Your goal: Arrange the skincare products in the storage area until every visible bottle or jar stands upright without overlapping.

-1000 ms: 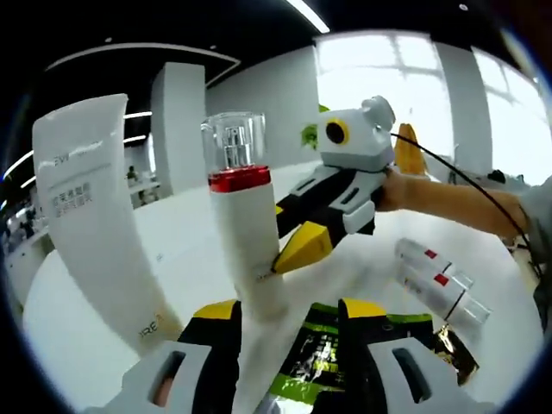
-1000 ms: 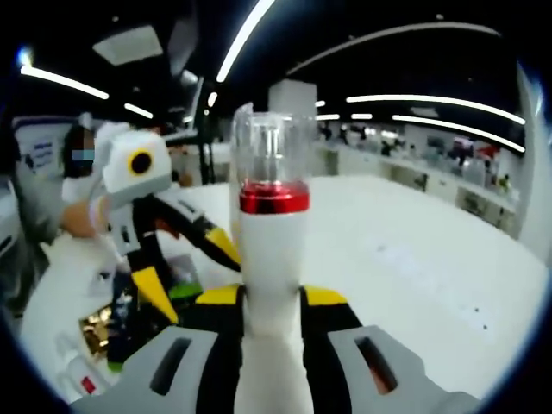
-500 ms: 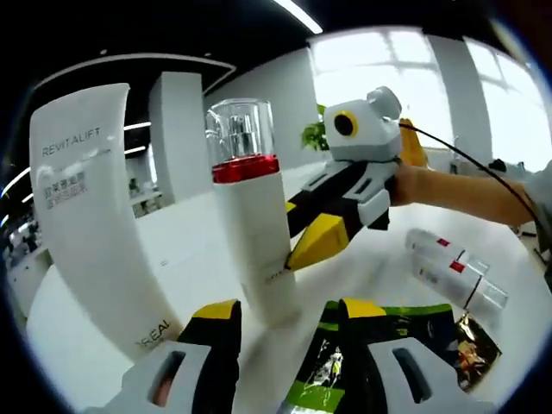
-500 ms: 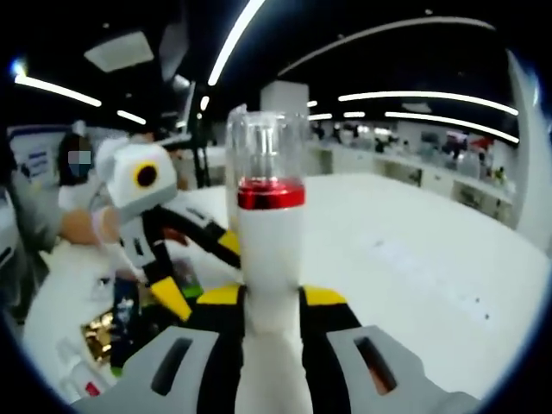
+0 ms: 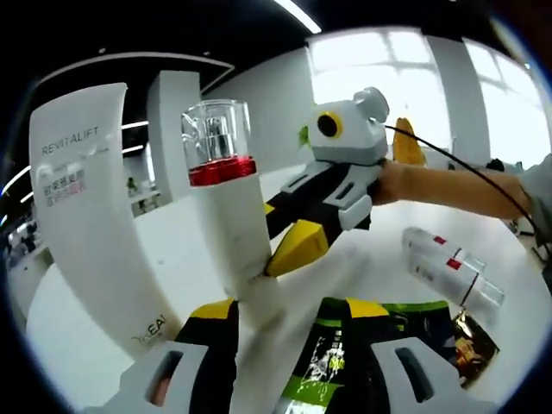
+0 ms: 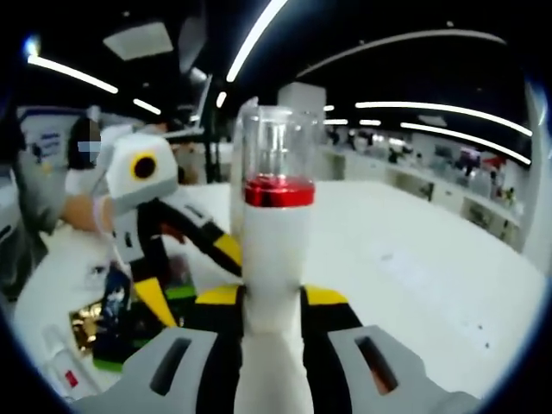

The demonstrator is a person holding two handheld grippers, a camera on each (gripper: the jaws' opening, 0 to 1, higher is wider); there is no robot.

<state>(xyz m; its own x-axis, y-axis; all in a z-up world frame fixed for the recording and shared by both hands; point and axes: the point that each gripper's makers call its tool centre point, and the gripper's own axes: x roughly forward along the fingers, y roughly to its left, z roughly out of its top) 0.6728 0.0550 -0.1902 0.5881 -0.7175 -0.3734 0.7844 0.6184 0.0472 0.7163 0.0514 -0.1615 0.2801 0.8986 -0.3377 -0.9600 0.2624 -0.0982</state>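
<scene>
A white pump bottle [image 5: 226,226] with a red band and clear cap stands upright, tilted slightly. My right gripper [image 5: 276,254] comes in from the right and is shut on its lower body. In the right gripper view the same bottle [image 6: 276,250] rises straight from between the jaws of my right gripper [image 6: 273,297]. A tall white Revitalift tube [image 5: 86,216] stands just left of the bottle. My left gripper [image 5: 289,315] is open, low in front of the bottle's base; my left gripper [image 6: 191,276] also sits left of the bottle. Whether the bottle's base touches the table is unclear.
Two white bottles with red bands [image 5: 448,269] lie on their sides on the white table [image 5: 371,259] at the right. Green and black sachets [image 5: 332,354] and a gold one [image 5: 470,341] lie flat near my left jaws. A person's forearm [image 5: 448,191] holds the right gripper.
The right gripper has carried the pump bottle a little left, closer to the white tube. Both grips look unchanged, and the views have shifted slightly.
</scene>
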